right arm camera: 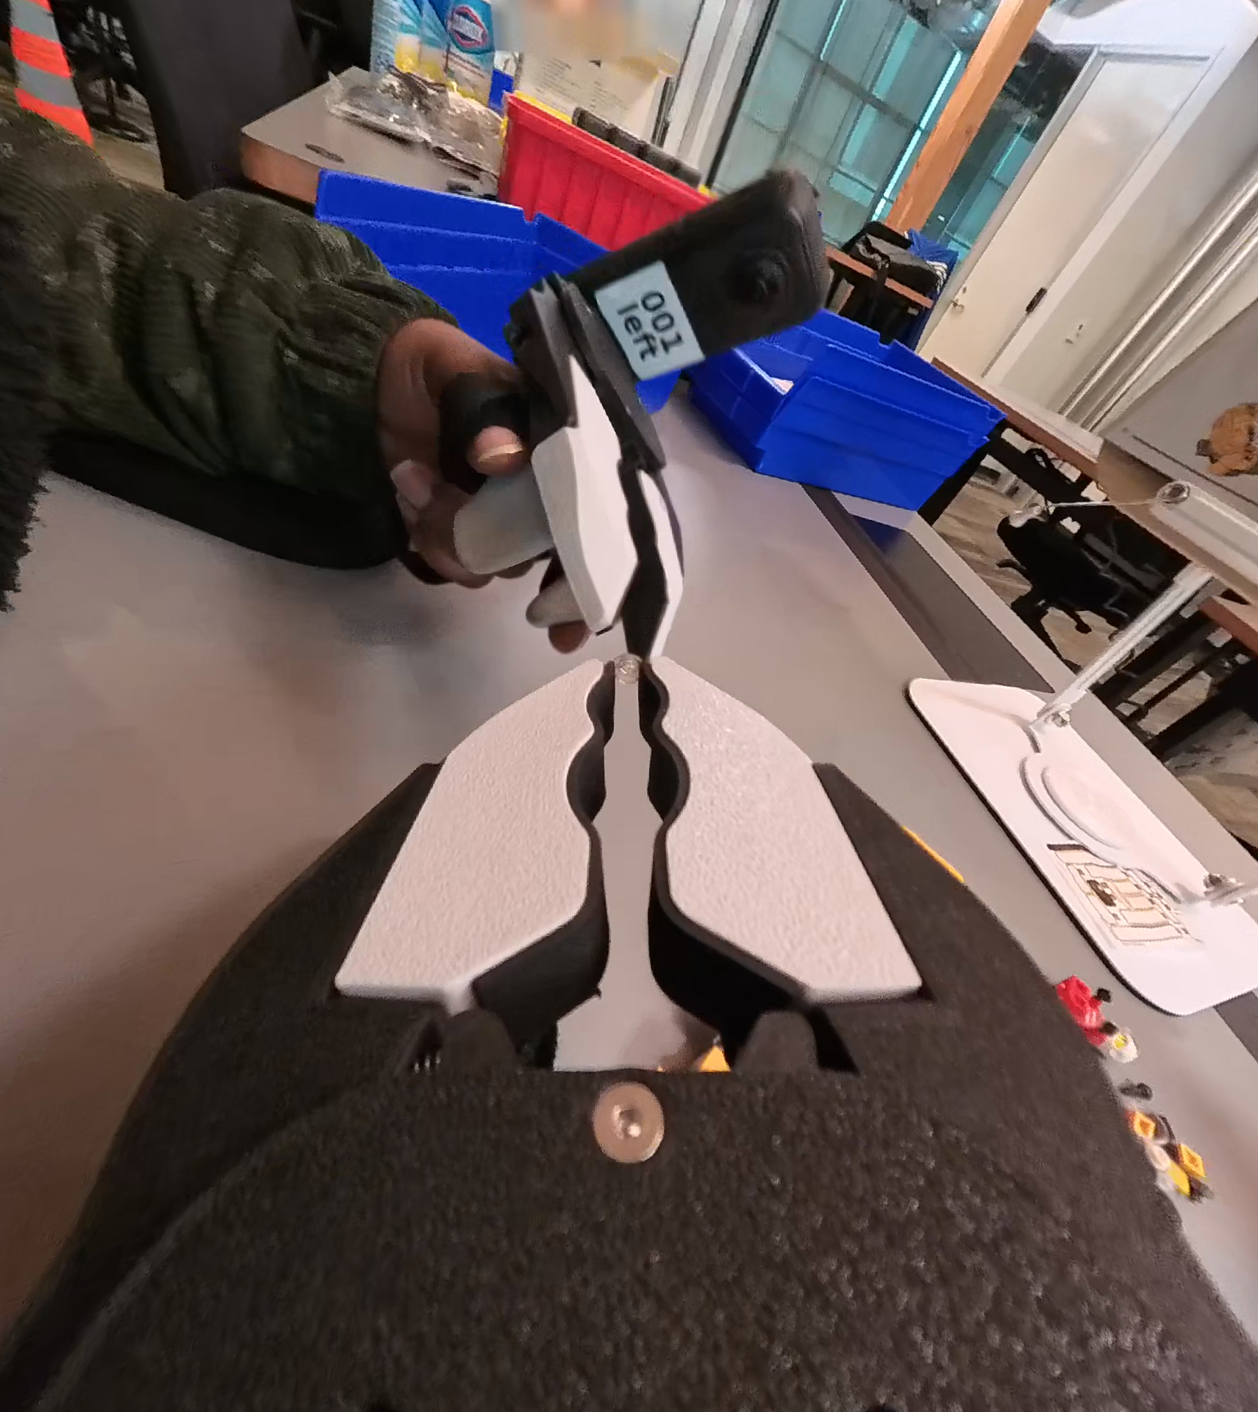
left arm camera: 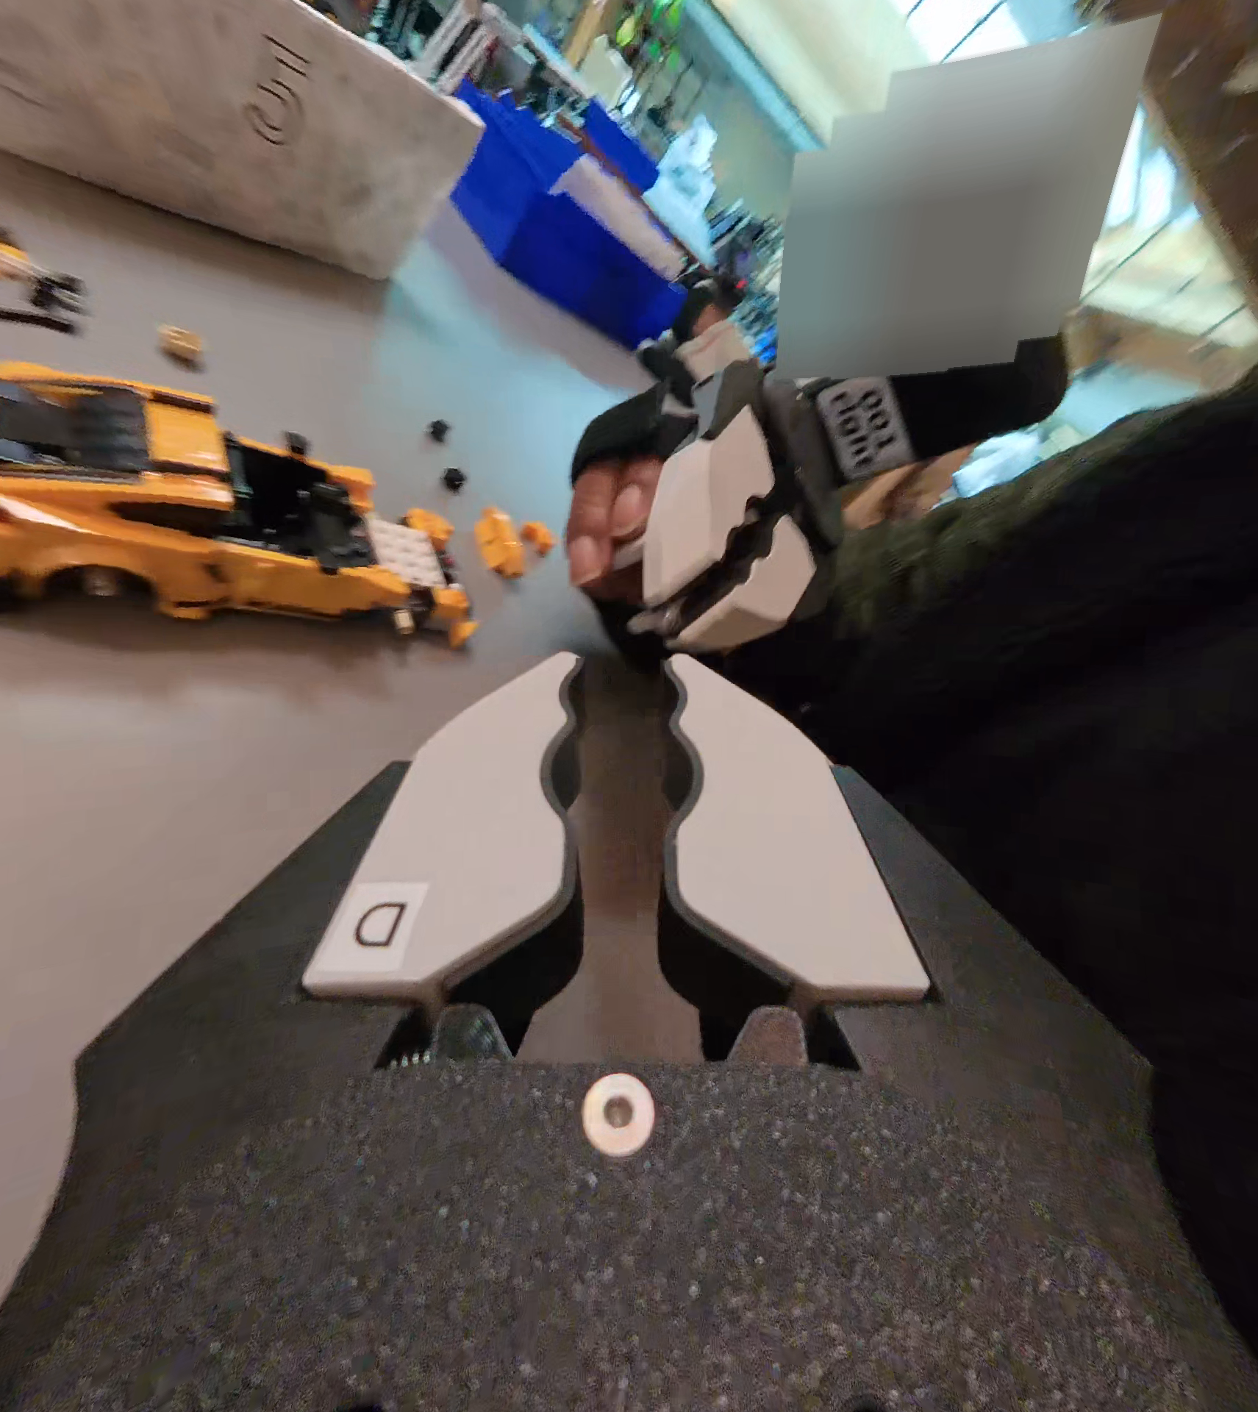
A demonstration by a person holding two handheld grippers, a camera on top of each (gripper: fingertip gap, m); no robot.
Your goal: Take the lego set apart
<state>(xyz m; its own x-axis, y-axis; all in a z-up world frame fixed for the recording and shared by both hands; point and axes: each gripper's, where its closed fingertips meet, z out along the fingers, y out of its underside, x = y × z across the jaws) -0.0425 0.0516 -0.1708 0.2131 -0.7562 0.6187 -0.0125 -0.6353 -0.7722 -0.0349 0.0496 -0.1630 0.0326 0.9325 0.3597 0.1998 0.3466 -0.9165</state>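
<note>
Yellow lego car (left arm camera: 152,497) sits partly stripped on the grey table (left arm camera: 152,802); right gripper (right arm camera: 627,672) pinches a tiny clear stud (right arm camera: 626,669), left gripper (left arm camera: 622,665) fingers slightly apart, likely receiving it.

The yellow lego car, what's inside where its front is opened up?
Inside the yellow lego car, black pieces and a white studded plate show. Its roof covers the cabin, so deeper parts stay hidden.

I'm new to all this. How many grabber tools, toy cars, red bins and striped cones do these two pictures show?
Hand-held grippers: 2, the left gripper and the right gripper
Yellow lego car: 1
Red bin: 1
Striped cone: 1
Total: 5
</note>
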